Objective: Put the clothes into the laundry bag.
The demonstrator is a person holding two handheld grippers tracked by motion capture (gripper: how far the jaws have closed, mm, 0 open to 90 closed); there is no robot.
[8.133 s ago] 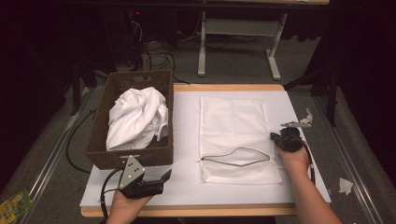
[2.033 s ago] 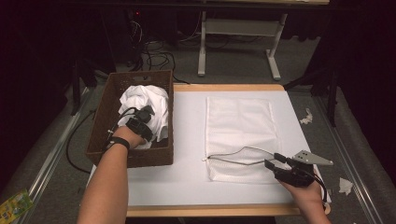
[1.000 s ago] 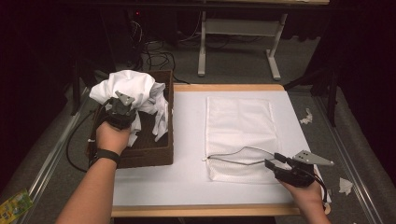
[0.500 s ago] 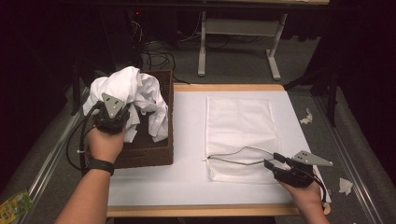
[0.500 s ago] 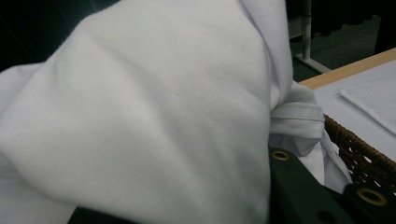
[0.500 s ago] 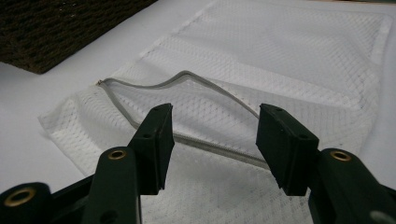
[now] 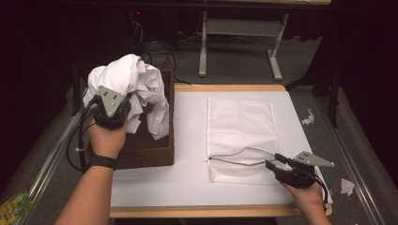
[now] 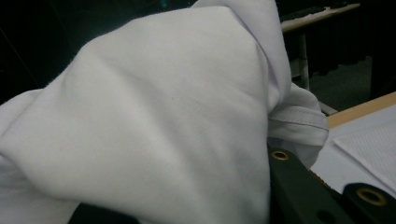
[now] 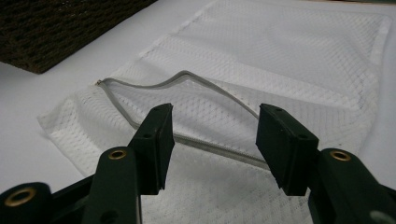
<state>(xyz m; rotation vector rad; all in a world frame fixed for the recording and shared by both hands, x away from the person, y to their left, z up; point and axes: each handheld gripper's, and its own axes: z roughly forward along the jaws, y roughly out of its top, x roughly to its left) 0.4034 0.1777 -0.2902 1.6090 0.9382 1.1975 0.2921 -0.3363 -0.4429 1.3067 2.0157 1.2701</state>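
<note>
Two claws split the work. At upper left of the high view, the left claw is clamped on the white shirt, held above the basket. At lower right, the right claw rests jaws apart at the mesh bag's gaping zipper mouth, bare table between.

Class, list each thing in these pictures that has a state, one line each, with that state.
White garment: bunched, lifted partly out of the basket.
Left gripper: shut on the white garment.
Basket: open-topped.
Mesh laundry bag: flat, zipper open.
Right gripper: open, above the zipper.
</note>
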